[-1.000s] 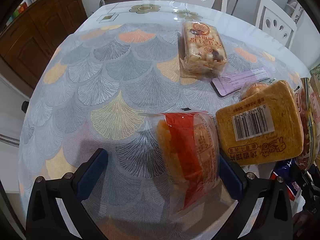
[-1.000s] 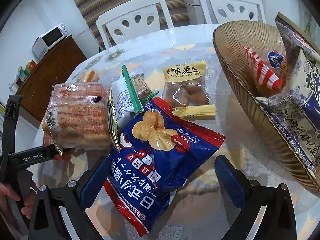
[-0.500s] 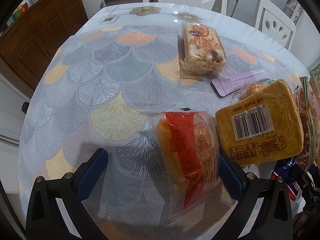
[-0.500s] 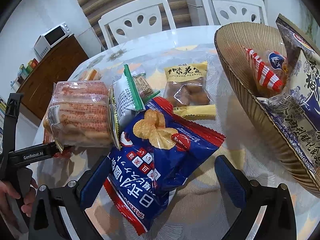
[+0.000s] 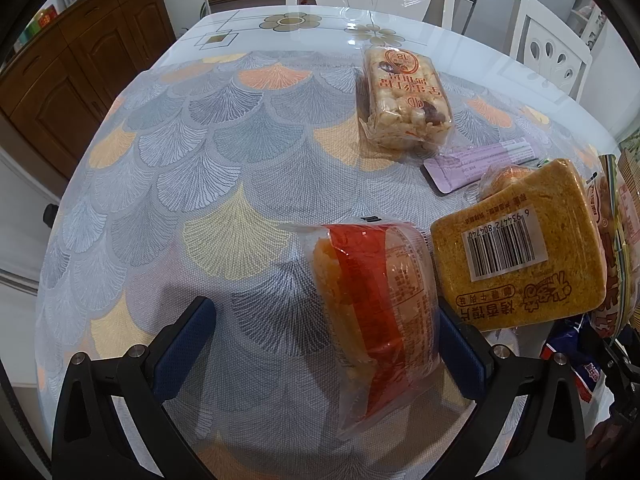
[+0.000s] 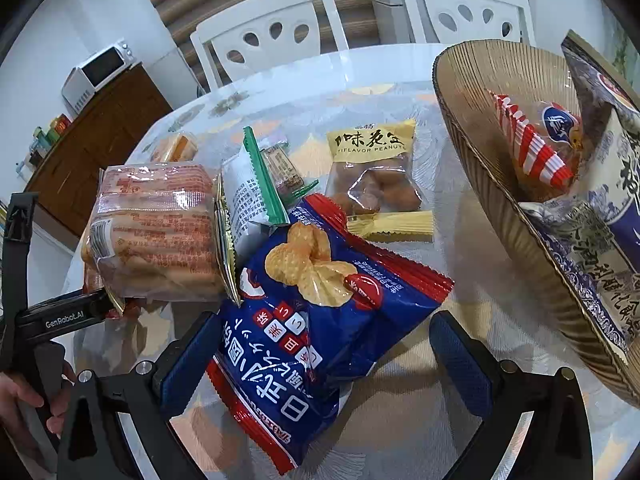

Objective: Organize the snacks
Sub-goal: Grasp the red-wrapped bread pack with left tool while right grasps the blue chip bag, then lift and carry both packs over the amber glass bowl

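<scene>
My left gripper [image 5: 324,344] is open wide. A clear pack with a red band [image 5: 376,304] lies on the table between its fingers, against the right one. An orange pack with a barcode [image 5: 516,248] lies just right of it. My right gripper [image 6: 320,356] is open around a blue and red crisp bag [image 6: 316,312], not touching it. A brown ribbed basket [image 6: 504,208] at the right holds a red-striped snack [image 6: 528,148] and a blue-patterned bag [image 6: 600,216].
A rice-cake pack [image 5: 404,96] and a lilac sachet [image 5: 476,160] lie farther back. In the right wrist view, a biscuit pack [image 6: 156,232], a green-edged packet [image 6: 252,196] and a peanut bag [image 6: 376,172] lie behind the crisp bag. White chairs [image 6: 272,36] stand behind the table.
Both grippers have crept slightly forward. Nothing was taken hold of or let go.
</scene>
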A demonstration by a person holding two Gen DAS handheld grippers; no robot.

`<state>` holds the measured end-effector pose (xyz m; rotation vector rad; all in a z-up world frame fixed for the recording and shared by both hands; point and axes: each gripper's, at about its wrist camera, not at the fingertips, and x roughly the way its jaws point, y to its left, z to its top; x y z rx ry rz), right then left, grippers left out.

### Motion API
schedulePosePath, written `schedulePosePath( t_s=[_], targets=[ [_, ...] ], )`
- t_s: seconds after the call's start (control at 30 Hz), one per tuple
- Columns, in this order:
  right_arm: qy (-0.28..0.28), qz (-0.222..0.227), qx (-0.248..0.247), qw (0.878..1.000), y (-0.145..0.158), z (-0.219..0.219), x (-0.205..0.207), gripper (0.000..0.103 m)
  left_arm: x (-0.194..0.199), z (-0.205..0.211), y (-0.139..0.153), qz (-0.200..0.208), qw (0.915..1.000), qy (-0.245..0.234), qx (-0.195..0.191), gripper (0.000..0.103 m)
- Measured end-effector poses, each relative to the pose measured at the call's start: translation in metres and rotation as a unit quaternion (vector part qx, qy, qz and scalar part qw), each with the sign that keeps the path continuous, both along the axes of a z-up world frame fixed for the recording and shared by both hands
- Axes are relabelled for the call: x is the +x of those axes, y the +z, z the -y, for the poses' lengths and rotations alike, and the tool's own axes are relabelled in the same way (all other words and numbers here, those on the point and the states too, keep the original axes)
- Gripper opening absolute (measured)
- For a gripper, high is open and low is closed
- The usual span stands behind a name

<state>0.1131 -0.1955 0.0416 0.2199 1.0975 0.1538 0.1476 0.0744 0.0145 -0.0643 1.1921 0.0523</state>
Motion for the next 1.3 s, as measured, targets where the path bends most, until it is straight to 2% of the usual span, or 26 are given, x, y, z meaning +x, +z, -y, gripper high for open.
schedulePosePath(
  t_s=[0.13, 0.23, 0.27, 0.3, 0.33, 0.37, 0.4, 0.43, 0.57, 0.67, 0.73, 0.83, 0.93, 1.1, 1.3],
  targets=[
    [0.004, -0.013, -0.010, 1.000, 0.000, -0.003, 0.006, 0.103, 0.003, -0.001, 0.001, -0.006, 1.0000, -0.003, -0.003, 0.103],
    [0.022, -0.028, -0.013, 0.999, 0.001, -0.006, 0.011, 0.103, 0.011, -0.003, 0.002, -0.031, 0.9995, -0.006, -0.007, 0.103],
    [0.036, -0.031, -0.012, 0.999, 0.002, -0.007, 0.012, 0.097, 0.014, -0.003, 0.004, -0.041, 0.9991, -0.005, -0.010, 0.100],
    [0.051, -0.025, -0.006, 0.998, 0.005, -0.010, 0.012, 0.072, 0.013, -0.004, 0.008, -0.030, 0.9994, -0.008, -0.017, 0.090],
    [0.062, -0.020, -0.008, 0.998, 0.011, -0.014, 0.010, 0.063, 0.009, -0.002, 0.015, -0.007, 0.9996, -0.020, -0.017, 0.050],
    [0.064, -0.022, -0.009, 0.998, 0.013, -0.015, 0.010, 0.056, 0.007, 0.004, 0.019, 0.004, 0.9990, -0.045, -0.002, 0.042],
    [0.067, -0.027, 0.003, 0.997, 0.015, -0.015, 0.009, 0.047, 0.006, 0.012, 0.020, 0.000, 0.9972, -0.073, 0.013, 0.040],
    [0.067, -0.030, 0.023, 0.997, 0.016, -0.013, 0.008, 0.045, 0.004, 0.016, 0.021, 0.001, 0.9961, -0.086, 0.019, 0.039],
    [0.043, -0.054, 0.092, 0.993, 0.012, 0.005, -0.001, 0.043, -0.006, 0.006, 0.021, 0.002, 0.9978, -0.062, -0.024, 0.039],
    [0.022, -0.065, 0.131, 0.989, 0.011, 0.018, -0.010, 0.043, -0.017, 0.006, 0.022, 0.007, 0.9971, -0.074, -0.013, 0.039],
    [0.016, -0.069, 0.141, 0.987, 0.009, 0.022, -0.016, 0.043, -0.023, 0.003, 0.023, 0.006, 0.9972, -0.072, -0.019, 0.039],
    [0.019, -0.073, 0.154, 0.985, 0.008, 0.024, -0.029, 0.042, -0.035, -0.006, 0.023, 0.003, 0.9970, -0.053, -0.056, 0.038],
    [0.032, -0.072, 0.166, 0.983, 0.010, 0.022, -0.044, 0.042, -0.043, -0.009, 0.025, 0.002, 0.9970, -0.046, -0.063, 0.038],
    [0.036, -0.035, 0.201, 0.978, 0.029, 0.029, -0.059, 0.042, -0.056, -0.003, 0.053, 0.029, 0.9955, -0.055, -0.071, 0.038],
    [0.006, 0.034, 0.247, 0.968, 0.076, 0.063, -0.056, 0.042, -0.052, 0.027, 0.107, 0.068, 0.9908, -0.090, -0.076, 0.038]
  ],
)
